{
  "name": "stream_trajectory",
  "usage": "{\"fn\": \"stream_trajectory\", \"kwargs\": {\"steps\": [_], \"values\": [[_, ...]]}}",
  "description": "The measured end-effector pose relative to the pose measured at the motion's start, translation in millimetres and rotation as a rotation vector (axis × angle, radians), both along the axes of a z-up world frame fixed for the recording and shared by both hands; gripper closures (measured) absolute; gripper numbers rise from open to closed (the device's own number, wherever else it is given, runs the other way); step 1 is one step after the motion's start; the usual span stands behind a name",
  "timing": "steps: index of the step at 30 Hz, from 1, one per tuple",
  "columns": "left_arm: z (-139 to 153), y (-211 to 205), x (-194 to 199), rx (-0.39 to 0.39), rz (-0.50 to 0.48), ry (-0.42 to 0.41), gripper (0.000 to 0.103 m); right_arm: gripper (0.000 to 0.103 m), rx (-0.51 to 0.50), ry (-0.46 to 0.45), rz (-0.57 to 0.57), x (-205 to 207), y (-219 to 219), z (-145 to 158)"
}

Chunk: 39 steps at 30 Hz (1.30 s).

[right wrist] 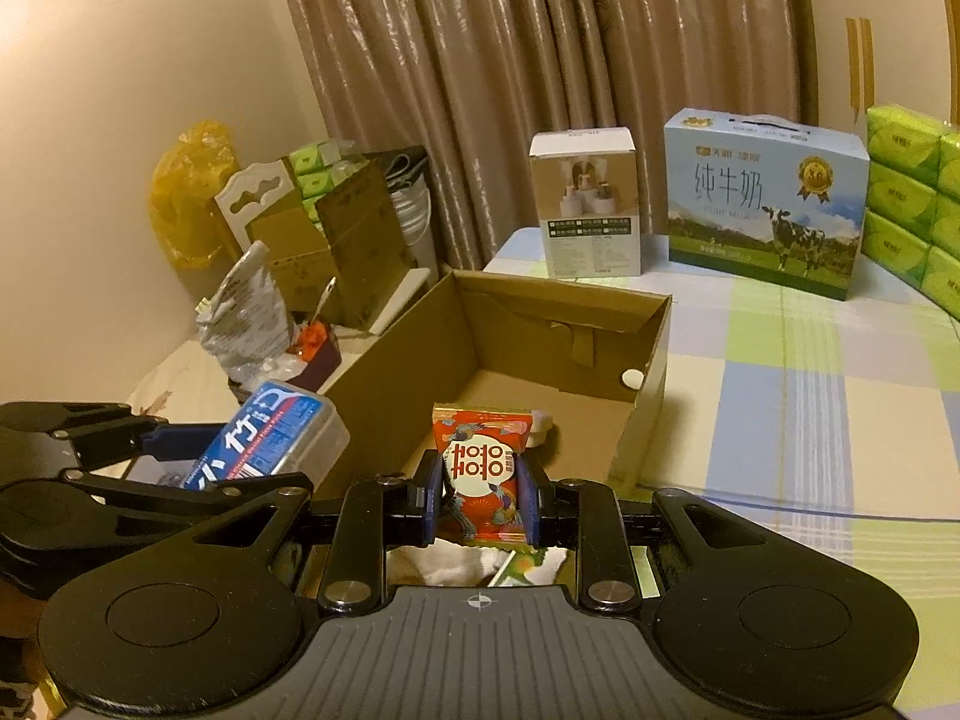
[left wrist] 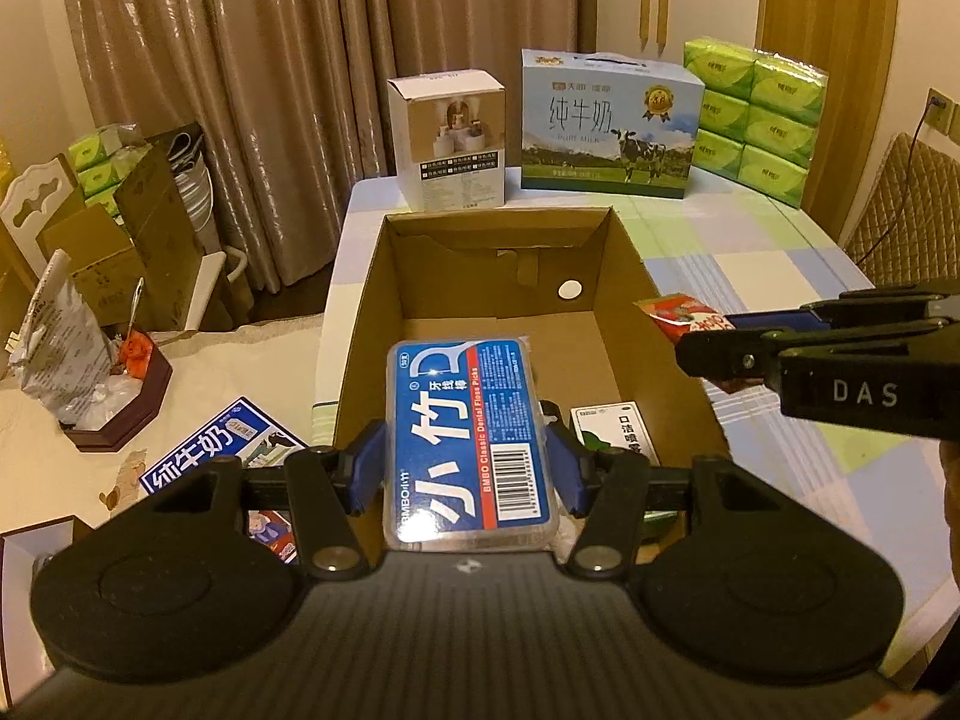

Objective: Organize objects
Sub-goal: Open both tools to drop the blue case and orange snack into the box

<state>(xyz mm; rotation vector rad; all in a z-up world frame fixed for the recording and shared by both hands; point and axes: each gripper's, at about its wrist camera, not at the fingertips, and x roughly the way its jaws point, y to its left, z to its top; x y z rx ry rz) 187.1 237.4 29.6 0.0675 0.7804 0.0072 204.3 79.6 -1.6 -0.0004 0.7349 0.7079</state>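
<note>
My left gripper (left wrist: 468, 468) is shut on a blue floss-pick box (left wrist: 471, 438) and holds it over the near end of an open cardboard box (left wrist: 420, 252). My right gripper (right wrist: 480, 495) is shut on a red candy packet (right wrist: 480, 471) above the same box (right wrist: 540, 306). Each gripper shows in the other view: the right one (left wrist: 708, 348) with the packet (left wrist: 684, 309) at the box's right rim, the left one (right wrist: 156, 450) with the floss box (right wrist: 270, 441) at its left rim. A white mouth-spray box (left wrist: 612, 435) lies inside.
The checked table (right wrist: 810, 396) carries a white product box (left wrist: 447, 138), a pure-milk carton (left wrist: 609, 126) and stacked green tissue packs (left wrist: 756, 120) at the back. A milk box (left wrist: 210, 450), a brown tray (left wrist: 120, 408) and clutter lie to the left.
</note>
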Motion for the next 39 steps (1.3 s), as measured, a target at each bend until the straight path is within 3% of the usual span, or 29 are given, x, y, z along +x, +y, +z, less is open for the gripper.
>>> {"fn": "stream_trajectory", "kwargs": {"steps": [14, 15, 16, 17, 19, 25, 30, 39], "values": [[-22, 2, 33, 0.01, -0.014, 0.021, 0.051, 0.08, 0.036, 0.025, -0.014, 27, 8, -11], [-24, 3, 35, 0.005, -0.014, 0.02, 0.049, 0.08, 0.04, 0.024, -0.019, 28, 9, -11], [-25, 4, 37, 0.001, -0.012, 0.015, 0.037, 0.078, 0.05, 0.023, -0.022, 30, 10, -12], [-25, 5, 38, -0.004, -0.006, 0.008, 0.031, 0.068, 0.073, 0.027, -0.022, 34, 9, -13], [-25, 9, 38, -0.017, 0.01, 0.001, 0.03, 0.054, 0.129, 0.041, -0.025, 41, 6, -14], [-21, 16, 24, -0.021, 0.039, -0.016, 0.03, 0.049, 0.157, 0.028, -0.044, 45, -8, -6], [-14, 16, 4, -0.052, 0.058, -0.031, 0.029, 0.033, 0.157, 0.011, -0.071, 26, -28, 3], [8, -1, -55, -0.08, 0.111, -0.055, 0.015, 0.021, 0.097, 0.004, -0.092, -38, -61, 16]]}}
